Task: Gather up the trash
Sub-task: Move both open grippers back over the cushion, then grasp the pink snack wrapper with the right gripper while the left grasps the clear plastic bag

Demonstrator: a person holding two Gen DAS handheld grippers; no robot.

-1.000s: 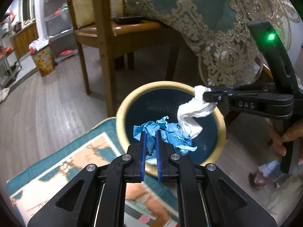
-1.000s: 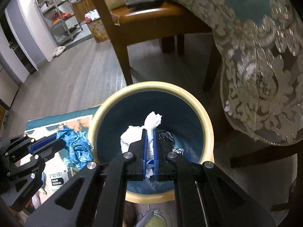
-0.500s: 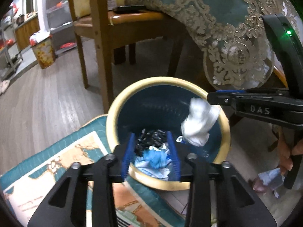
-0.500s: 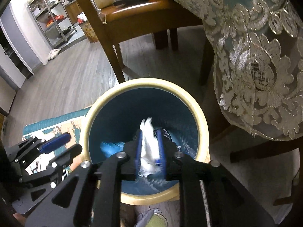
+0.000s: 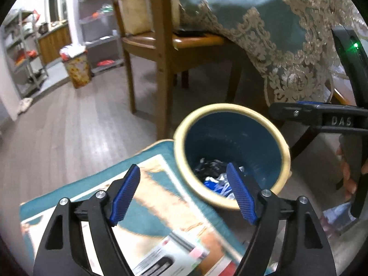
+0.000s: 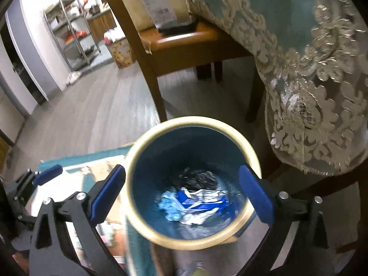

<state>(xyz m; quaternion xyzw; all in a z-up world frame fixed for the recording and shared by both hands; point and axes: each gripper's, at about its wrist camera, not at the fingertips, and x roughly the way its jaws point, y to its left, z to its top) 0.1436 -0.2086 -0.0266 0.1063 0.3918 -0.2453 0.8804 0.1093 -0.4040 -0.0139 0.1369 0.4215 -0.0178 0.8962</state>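
Note:
A round bin with a cream rim and dark blue inside stands on the floor. Crumpled blue, white and black trash lies at its bottom. My left gripper is open and empty, above the mat at the bin's near left edge. My right gripper is open and empty, its jaws spread wide above the bin's mouth. The right gripper's body shows at the right of the left wrist view. The left gripper's blue pad shows at the left of the right wrist view.
A teal patterned mat lies left of the bin. A wooden chair stands behind it. A teal tablecloth with lace trim hangs at the right. A flowered bin and metal shelves stand far left. Something pale lies on the floor.
Both grippers have opened wide. The blue trash from the left and the white tissue from the right have dropped into the bin. Both grippers have lifted and tilted up.

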